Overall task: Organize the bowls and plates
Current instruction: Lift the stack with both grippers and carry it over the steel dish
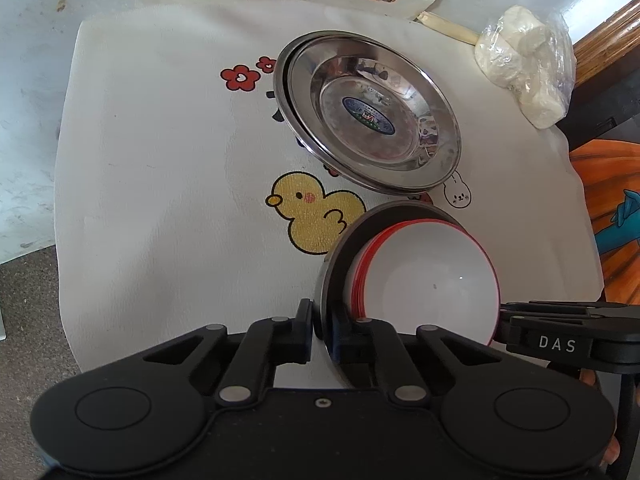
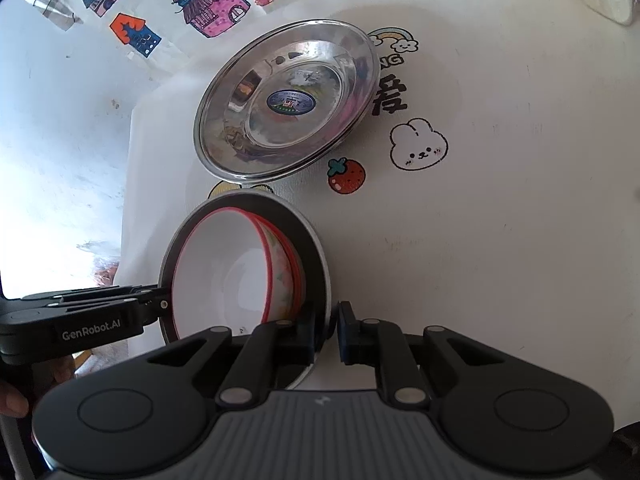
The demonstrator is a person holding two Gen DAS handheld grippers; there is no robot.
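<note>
Steel plates (image 1: 368,112), two nested, shiny with a blue oval sticker, sit on the white printed cloth (image 1: 160,160) covering the surface. Nearer the cameras: a dark grey-rimmed bowl (image 1: 340,248) with red-rimmed white bowls (image 1: 432,276) stacked inside, just short of the plates, not touching. Left gripper (image 1: 320,330) fingers pinch the dark bowl's left rim. Right gripper (image 2: 326,330) fingers pinch its right rim, one inside, one outside. Both are pressed onto the rim. Left view only: yellow duck print (image 1: 316,216), a plastic bag of white lumps (image 1: 524,68) at the cloth's far right edge, an orange-and-blue picture (image 1: 608,208) past it. Right view only: bunny print (image 2: 418,146), strawberry print (image 2: 346,176), patterned outside of the inner bowls, part of a hand (image 2: 12,400) at lower left. Open cloth left of the bowls in the left view, and wide open cloth right of them in the right view.
</note>
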